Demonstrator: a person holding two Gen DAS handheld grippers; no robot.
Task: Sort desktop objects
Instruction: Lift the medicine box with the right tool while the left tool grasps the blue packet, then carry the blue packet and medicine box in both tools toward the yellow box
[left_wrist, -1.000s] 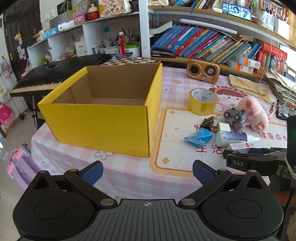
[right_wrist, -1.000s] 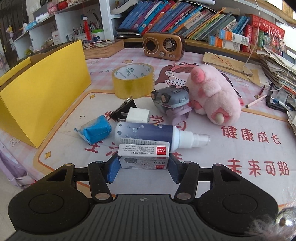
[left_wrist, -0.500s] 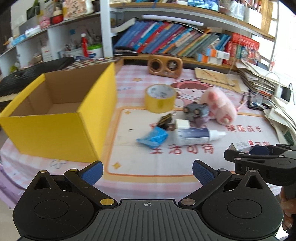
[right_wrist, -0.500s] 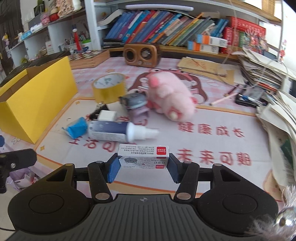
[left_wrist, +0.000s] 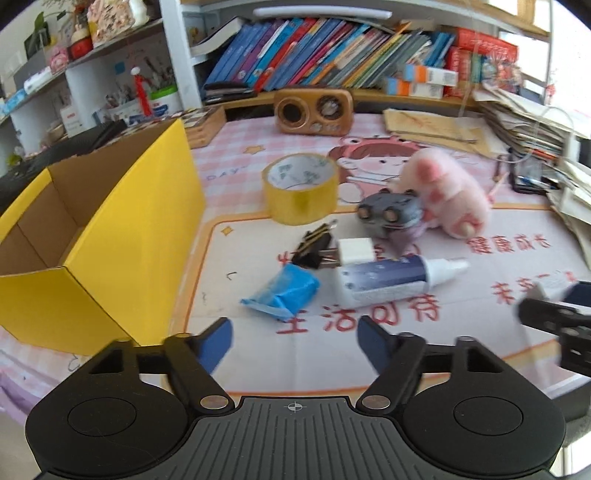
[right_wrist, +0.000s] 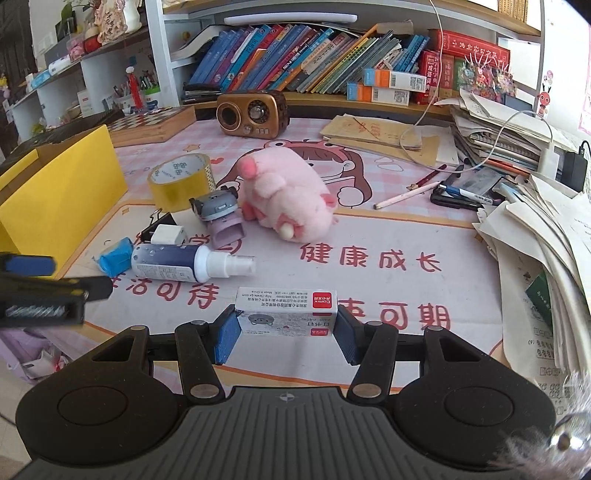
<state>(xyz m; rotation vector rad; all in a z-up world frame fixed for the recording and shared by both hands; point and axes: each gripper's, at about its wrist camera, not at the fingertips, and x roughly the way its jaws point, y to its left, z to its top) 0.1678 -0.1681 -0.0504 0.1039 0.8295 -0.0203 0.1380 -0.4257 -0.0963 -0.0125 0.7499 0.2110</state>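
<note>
Right wrist: rectangular cardboard staple box clamped between blue fingers.

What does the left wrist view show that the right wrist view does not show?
Only the left wrist view shows the brown inside of the yellow box and the open left gripper with nothing between its fingers. Only the right wrist view shows the small white box clamped in the right gripper, and the pencil. Both show the tape roll, pink plush, spray bottle and blue packet.
</note>
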